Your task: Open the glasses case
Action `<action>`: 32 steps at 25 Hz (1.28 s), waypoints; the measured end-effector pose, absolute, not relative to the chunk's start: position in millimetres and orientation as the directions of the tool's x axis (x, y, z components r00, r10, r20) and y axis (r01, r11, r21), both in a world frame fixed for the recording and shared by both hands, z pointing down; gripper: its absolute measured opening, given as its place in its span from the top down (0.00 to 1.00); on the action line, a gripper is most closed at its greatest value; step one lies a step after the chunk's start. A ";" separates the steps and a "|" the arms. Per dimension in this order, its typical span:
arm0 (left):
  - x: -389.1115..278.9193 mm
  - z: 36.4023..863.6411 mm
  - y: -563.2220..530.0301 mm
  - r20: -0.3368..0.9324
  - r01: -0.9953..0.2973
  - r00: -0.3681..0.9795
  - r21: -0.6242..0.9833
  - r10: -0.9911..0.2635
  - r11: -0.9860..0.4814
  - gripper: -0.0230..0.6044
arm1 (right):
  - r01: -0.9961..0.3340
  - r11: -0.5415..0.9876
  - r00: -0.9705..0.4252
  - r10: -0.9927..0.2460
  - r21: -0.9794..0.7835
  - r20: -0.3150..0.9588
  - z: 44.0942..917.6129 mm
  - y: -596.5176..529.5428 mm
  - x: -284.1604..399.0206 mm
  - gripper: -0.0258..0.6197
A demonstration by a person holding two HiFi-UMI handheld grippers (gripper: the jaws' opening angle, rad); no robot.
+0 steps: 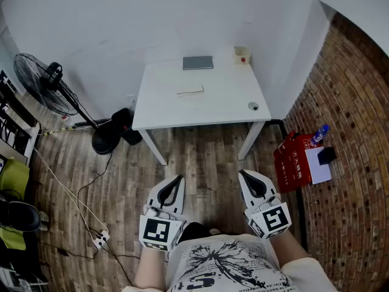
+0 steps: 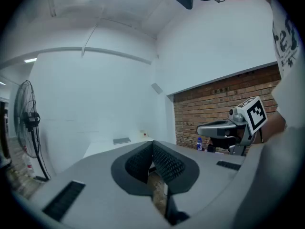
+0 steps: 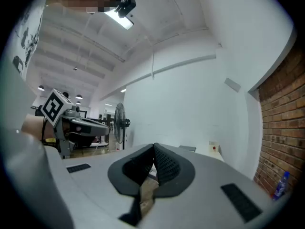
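A flat grey glasses case (image 1: pixel 198 62) lies shut at the back of the white table (image 1: pixel 225 111); it also shows small and far off in the left gripper view (image 2: pixel 122 140) and in the right gripper view (image 3: pixel 188 148). My left gripper (image 1: pixel 176 179) and right gripper (image 1: pixel 243 174) hover side by side over the wooden floor, well short of the table and close to the person's body. Both point level toward the table. The left gripper's (image 2: pixel 152 143) jaws meet at the tips with nothing between them, as do the right gripper's (image 3: pixel 154 146).
On the table also lie a thin white strip (image 1: pixel 190 90), a small box with a red dot (image 1: pixel 242 55) and a small round thing (image 1: pixel 253 106). A standing fan (image 1: pixel 45 81) and floor cables (image 1: pixel 99 241) are on the left. Red bags (image 1: pixel 292 160) lean by the brick wall.
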State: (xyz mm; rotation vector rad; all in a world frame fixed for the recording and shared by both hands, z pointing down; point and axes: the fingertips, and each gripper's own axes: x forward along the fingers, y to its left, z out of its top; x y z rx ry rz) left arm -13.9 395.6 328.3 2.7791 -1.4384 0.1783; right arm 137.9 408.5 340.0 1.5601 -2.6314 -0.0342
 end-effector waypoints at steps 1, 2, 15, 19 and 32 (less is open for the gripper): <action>-14.2 330.0 394.6 0.124 -0.811 0.573 -0.057 -0.810 -0.582 0.94 | -0.876 0.479 -0.476 -0.877 0.054 0.060 340.9 406.1 138.2 0.94; -14.3 331.1 393.5 0.136 -0.809 0.573 -0.064 -0.808 -0.585 0.94 | -0.878 0.477 -0.474 -0.878 0.047 0.062 341.8 403.9 138.6 0.94; -7.7 333.3 374.4 0.173 -0.803 0.573 -0.078 -0.801 -0.591 0.94 | -0.901 0.434 -0.435 -0.900 -0.014 0.036 340.9 382.6 152.1 0.94; -1.3 326.4 368.6 0.130 -0.806 0.577 -0.066 -0.806 -0.588 0.94 | -0.893 0.449 -0.448 -0.893 -0.028 -0.034 329.7 376.4 156.1 0.32; -18.6 343.3 294.2 0.200 -0.794 0.581 -0.075 -0.789 -0.603 0.94 | -0.903 0.430 -0.430 -0.902 -0.010 0.049 349.4 292.1 146.0 0.16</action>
